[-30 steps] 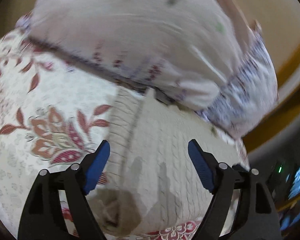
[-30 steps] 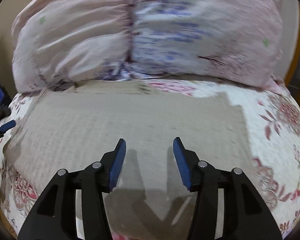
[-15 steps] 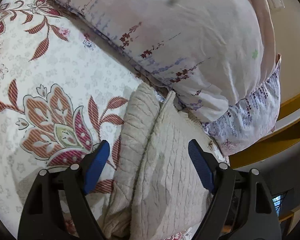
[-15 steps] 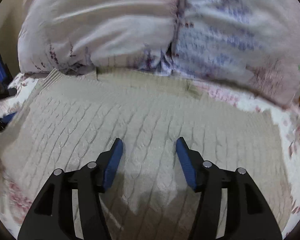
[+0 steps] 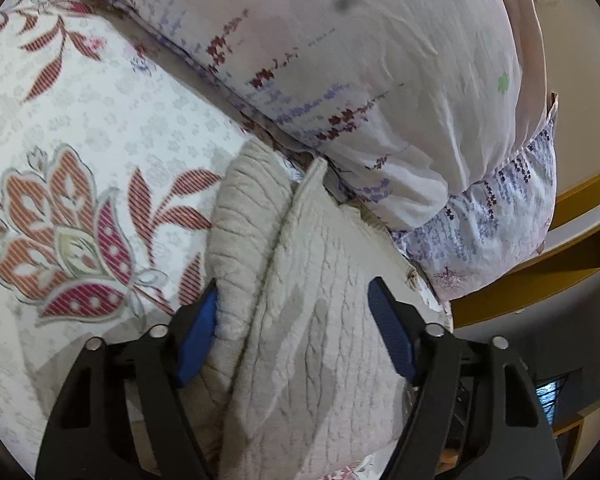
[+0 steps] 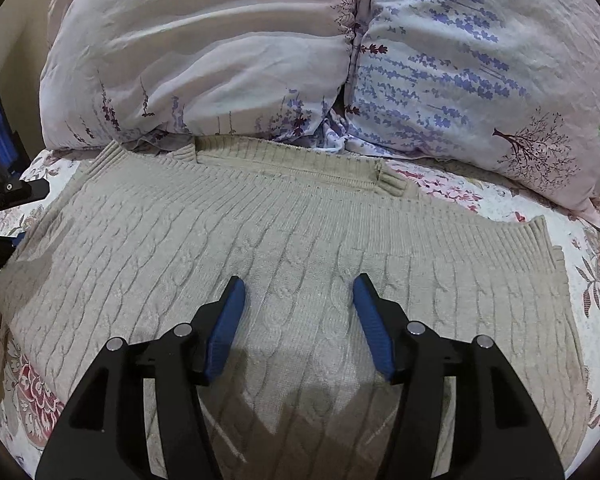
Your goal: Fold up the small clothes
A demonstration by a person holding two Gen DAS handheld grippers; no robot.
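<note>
Sweater (image 6: 284, 240) lies flat, long axis parallel to the pillows (image 6: 340, 52).

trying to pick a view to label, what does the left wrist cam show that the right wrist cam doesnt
Only the left wrist view shows the sweater's bunched side fold, the yellow wooden ledge past the bed and the left gripper, whose jaws have just been closing around that fold.

Only the right wrist view shows the sweater's ribbed hem, the second pillow front on, and the right gripper, open with knit between its jaws.

Both show the beige cable-knit sweater, the floral bedsheet and the pale pillow.
</note>
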